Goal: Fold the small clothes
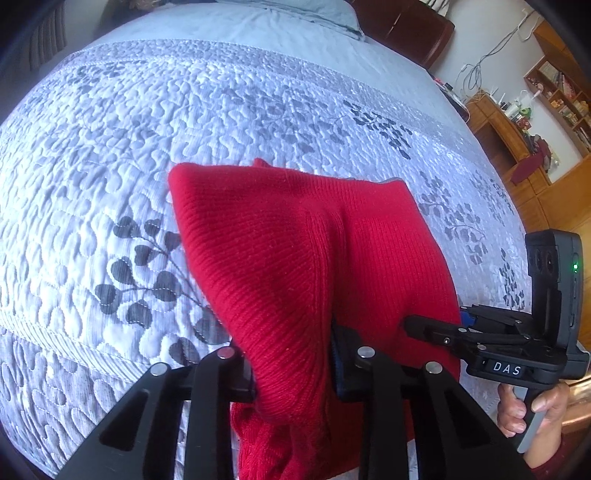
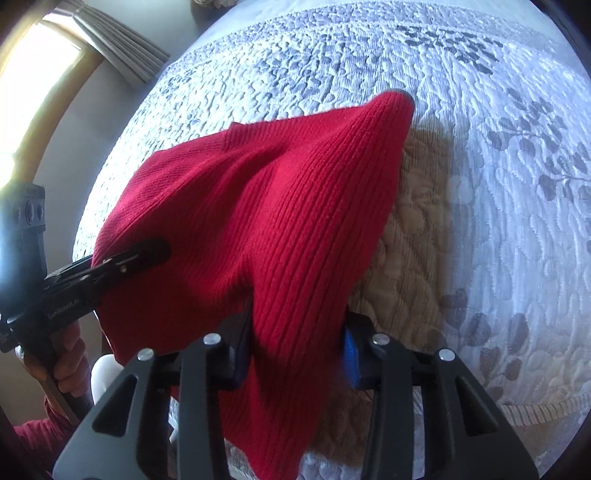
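A red ribbed knit garment (image 1: 280,240) hangs lifted above the quilted bed (image 1: 147,129), its far edge drooping toward the quilt. My left gripper (image 1: 295,369) is shut on a bunched part of its near edge. The right gripper (image 1: 417,325) reaches in from the right and bites the same edge. In the right wrist view the red garment (image 2: 258,192) fills the middle. There my right gripper (image 2: 295,354) is shut on it, the cloth squeezed between the blue pads (image 2: 351,354). The left gripper (image 2: 147,254) clamps the garment's left side.
The pale quilt with grey leaf print (image 2: 498,221) spreads all around. A pillow (image 1: 314,14) and dark headboard (image 1: 406,26) lie at the far end. Wooden shelves and a desk (image 1: 535,122) stand on the right, a curtained window (image 2: 48,74) on the left. A person's hands (image 1: 517,410) hold the grips.
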The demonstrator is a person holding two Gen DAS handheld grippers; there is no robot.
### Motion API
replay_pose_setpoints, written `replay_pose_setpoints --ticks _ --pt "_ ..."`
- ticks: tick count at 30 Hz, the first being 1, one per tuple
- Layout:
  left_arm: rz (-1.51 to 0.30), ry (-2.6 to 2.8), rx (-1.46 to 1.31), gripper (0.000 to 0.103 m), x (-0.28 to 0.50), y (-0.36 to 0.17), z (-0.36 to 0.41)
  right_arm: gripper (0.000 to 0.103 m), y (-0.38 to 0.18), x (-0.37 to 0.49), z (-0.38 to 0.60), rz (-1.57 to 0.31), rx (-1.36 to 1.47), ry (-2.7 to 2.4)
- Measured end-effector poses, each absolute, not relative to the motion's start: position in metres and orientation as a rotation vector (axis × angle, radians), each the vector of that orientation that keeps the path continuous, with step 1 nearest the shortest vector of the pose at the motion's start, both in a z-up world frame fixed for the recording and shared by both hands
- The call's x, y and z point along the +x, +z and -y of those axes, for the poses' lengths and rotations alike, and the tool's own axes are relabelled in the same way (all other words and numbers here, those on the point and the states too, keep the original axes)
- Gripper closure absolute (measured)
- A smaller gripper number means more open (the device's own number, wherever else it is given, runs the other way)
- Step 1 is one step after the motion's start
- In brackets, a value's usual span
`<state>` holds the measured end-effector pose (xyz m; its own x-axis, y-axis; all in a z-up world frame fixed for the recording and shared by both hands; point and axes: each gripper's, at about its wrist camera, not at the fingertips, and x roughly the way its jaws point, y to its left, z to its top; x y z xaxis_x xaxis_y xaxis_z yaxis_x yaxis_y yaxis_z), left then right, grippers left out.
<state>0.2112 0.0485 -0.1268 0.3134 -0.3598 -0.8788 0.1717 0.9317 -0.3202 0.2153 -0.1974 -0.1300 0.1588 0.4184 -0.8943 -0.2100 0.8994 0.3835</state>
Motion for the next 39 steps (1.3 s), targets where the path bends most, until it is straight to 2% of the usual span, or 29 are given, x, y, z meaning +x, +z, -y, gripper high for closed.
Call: replay_pose_setpoints --ticks 6,17,25,29,33,36,38,39 --pt "-1.204 -0.401 -0.186 0.076 0.206 -0.115 -0.019 0.066 -0.110 0.210 0.223 -1.318 0.198 0.442" --pt "-1.163 -0.523 -0.130 0.076 0.196 -0.085 0.079 0.067 -0.067 0.193 0.311 -1.256 0.181 0.377" --pt "-1.099 -0.560 -0.134 0.076 0.221 -0.073 0.166 0.067 -0.048 0.227 0.397 -1.189 0.169 0.313" --pt "-1.100 -0.547 -0.140 0.076 0.239 -0.086 0.197 0.067 -0.064 0.250 0.435 -1.184 0.190 0.293" --pt "-1.195 -0.534 -0.158 0.075 0.251 -0.132 0.213 0.067 -0.113 0.262 0.473 -1.272 0.288 0.258" --pt "-1.263 -0.514 -0.163 0.070 0.250 -0.170 0.212 0.064 -0.148 0.250 0.488 -1.298 0.362 0.260" --pt "-1.244 -0.504 -0.155 0.052 0.246 -0.180 0.206 0.058 -0.156 0.239 0.497 -1.270 0.426 0.278" --pt "-1.236 -0.495 -0.169 0.050 0.245 -0.182 0.203 0.055 -0.157 0.237 0.499 -1.267 0.441 0.284"
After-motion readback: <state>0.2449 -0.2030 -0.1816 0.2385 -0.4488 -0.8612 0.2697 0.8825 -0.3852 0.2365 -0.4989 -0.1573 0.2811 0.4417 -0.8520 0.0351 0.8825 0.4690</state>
